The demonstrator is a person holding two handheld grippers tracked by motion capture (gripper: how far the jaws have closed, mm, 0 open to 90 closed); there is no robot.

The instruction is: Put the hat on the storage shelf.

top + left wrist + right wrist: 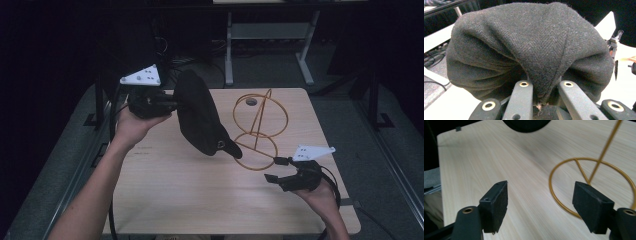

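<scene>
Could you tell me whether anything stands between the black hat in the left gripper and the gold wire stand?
Nothing visible does. The black hat hangs from the left gripper just left of the gold wire stand, with bare tabletop between them; the right gripper hovers nearer, jaws open.

The high view looks forward and down from above the person's side, taking in the whole tabletop (200, 200), both forearms and the floor beyond. The left gripper view sits low behind its own fingers (524, 100) and faces along them, very close to the cap (529, 45); slivers of tabletop show at its edges. The right gripper view looks along its fingers (496, 205), tilted down across the tabletop from close by, with the wire stand (564, 200) just ahead. All three views share the cap, and the right gripper view and the high view share the stand's base ring.
</scene>
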